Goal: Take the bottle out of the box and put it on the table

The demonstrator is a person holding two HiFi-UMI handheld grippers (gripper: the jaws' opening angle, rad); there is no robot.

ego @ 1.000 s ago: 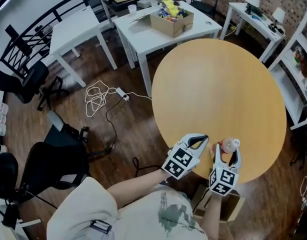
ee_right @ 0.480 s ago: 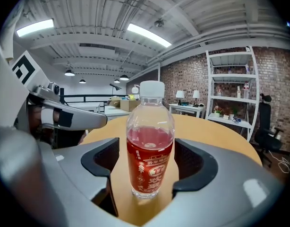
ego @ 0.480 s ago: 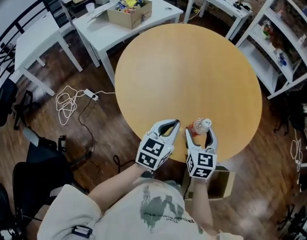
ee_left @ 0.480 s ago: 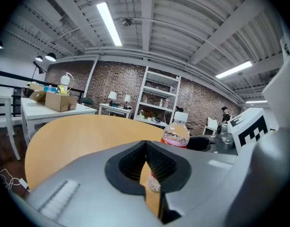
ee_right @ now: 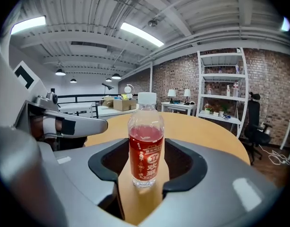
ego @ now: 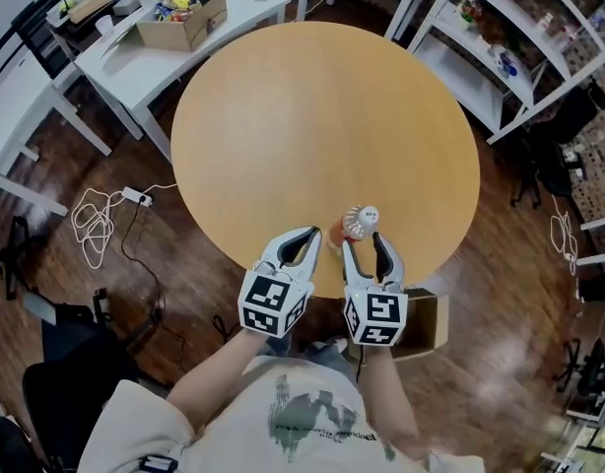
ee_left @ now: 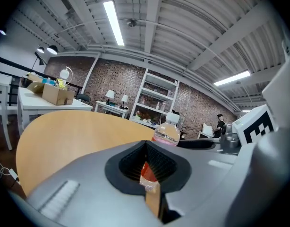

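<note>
Bottle [ee_right: 146, 145] stands upright on the round table [ego: 312, 106], near the edge closest to the person; it is clear plastic with a rounded shoulder and a white screw cap; red drink fills it to the shoulder, and a red printed label wraps its straight body. The table has a smooth, pale wood-toned top.

The right gripper [ego: 365, 244] reaches in from the near edge with the bottle between its jaws. The jaws have just been closing, but in the right gripper view the black pads stand off the plastic on both sides; bare tabletop shows on each side of the bottle's base, so the bottle is released, not grasped. The jaw shells are grey, moulded and rounded, with a curved notch lined in black.

The left gripper [ego: 307, 236] lies just beside the bottle, on its left; its jaws are pinched together at the tips and grasp nothing. The left gripper view shows ribbed black pads around a diamond-shaped opening, through which a strip of the red label appears. Each gripper carries a cube with black-and-white square markers at its rear.

The box [ego: 431, 315] is brown cardboard; it sits on the floor [ego: 500, 363] of dark glossy planks, under the table's near edge and below the right gripper, which partly covers it. A pale cable [ego: 94, 227] lies looped on the planks to the left.
</note>
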